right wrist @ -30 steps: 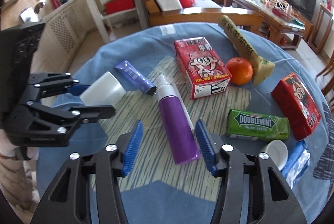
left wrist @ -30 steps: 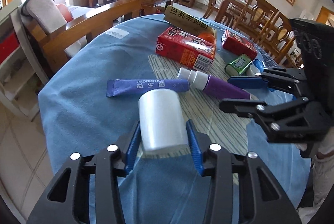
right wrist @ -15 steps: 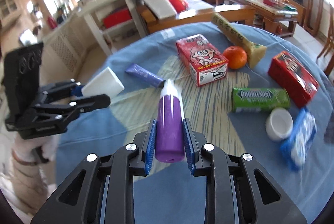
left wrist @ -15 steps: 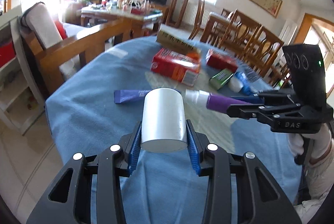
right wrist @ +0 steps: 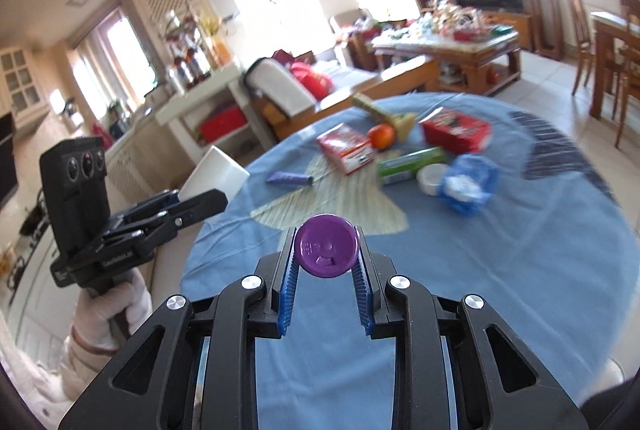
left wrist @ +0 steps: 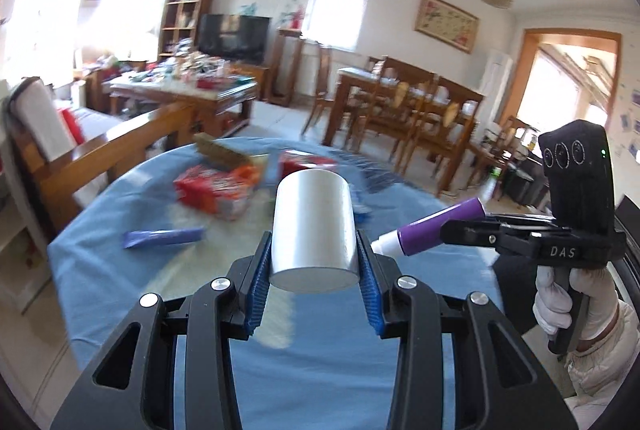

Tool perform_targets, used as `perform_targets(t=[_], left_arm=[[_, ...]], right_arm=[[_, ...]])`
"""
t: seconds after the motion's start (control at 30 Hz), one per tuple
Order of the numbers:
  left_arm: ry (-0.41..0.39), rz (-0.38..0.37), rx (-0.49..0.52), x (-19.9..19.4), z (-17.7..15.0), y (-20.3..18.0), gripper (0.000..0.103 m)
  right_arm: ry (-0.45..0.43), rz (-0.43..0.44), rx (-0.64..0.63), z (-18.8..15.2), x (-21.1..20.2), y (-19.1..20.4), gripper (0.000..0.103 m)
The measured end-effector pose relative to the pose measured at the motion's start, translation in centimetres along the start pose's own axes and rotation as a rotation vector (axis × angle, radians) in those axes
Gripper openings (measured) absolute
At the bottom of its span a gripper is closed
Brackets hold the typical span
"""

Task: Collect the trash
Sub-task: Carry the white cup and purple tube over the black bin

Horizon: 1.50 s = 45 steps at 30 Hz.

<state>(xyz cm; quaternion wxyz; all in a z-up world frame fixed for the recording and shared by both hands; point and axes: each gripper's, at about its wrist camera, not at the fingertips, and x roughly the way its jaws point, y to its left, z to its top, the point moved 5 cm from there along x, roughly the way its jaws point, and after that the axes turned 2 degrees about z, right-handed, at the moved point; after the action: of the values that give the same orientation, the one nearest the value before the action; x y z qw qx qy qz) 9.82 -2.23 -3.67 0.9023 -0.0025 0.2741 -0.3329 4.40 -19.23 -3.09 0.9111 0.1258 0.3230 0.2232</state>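
My left gripper point(left wrist: 313, 258) is shut on a white paper cup point(left wrist: 313, 226) and holds it lifted above the round blue table point(left wrist: 328, 358). The cup also shows in the right wrist view point(right wrist: 214, 173). My right gripper point(right wrist: 325, 262) is shut on a purple bottle point(right wrist: 326, 250), seen end-on and lifted; the bottle with its white cap shows in the left wrist view point(left wrist: 436, 230). On the table lie a blue-purple sachet point(right wrist: 289, 178), red cartons point(right wrist: 347, 149), a green gum pack point(right wrist: 412, 163), a white lid point(right wrist: 431, 178) and a blue wrapper point(right wrist: 468, 183).
An orange point(right wrist: 382, 135) and a long tan packet point(right wrist: 380, 109) lie at the table's far side. A wooden chair point(left wrist: 120, 149) stands behind the table on the left. Dining chairs and a table point(left wrist: 408, 109) stand beyond on the right.
Both grippers have risen and pulled back from the table with their objects. The right gripper closed on the purple bottle about half a second ago and lifted it.
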Motion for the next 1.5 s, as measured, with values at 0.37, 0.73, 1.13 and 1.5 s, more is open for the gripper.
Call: perform_targets(t=[0.37,0.73,1.13,1.5], left_arm=[[0.06,-0.154,0.141,3.0,0.0,-11.0,0.04],[0.122,-0.3,0.278,6.8,-1.3,-21.7,0.04],[0.208,-0.492,0.372,11.1,-3.7,-32.4,0.04],[0.315,-0.618,0.487,15.2,-7.3,-40.9,0.04]], right_arm=[[-0.128,-0.138,0.069,-3.7,-13.4,-5.3,0.026],[-0.229,-0.286,0.188,-9.4,-24.0,-11.4,0.026],[-0.331,-0.426,0.357,-16.6,-32.9,-18.4,0.026],[-0.286,-0.553,0.434,-22.0,-35.0,-22.4,0.026]])
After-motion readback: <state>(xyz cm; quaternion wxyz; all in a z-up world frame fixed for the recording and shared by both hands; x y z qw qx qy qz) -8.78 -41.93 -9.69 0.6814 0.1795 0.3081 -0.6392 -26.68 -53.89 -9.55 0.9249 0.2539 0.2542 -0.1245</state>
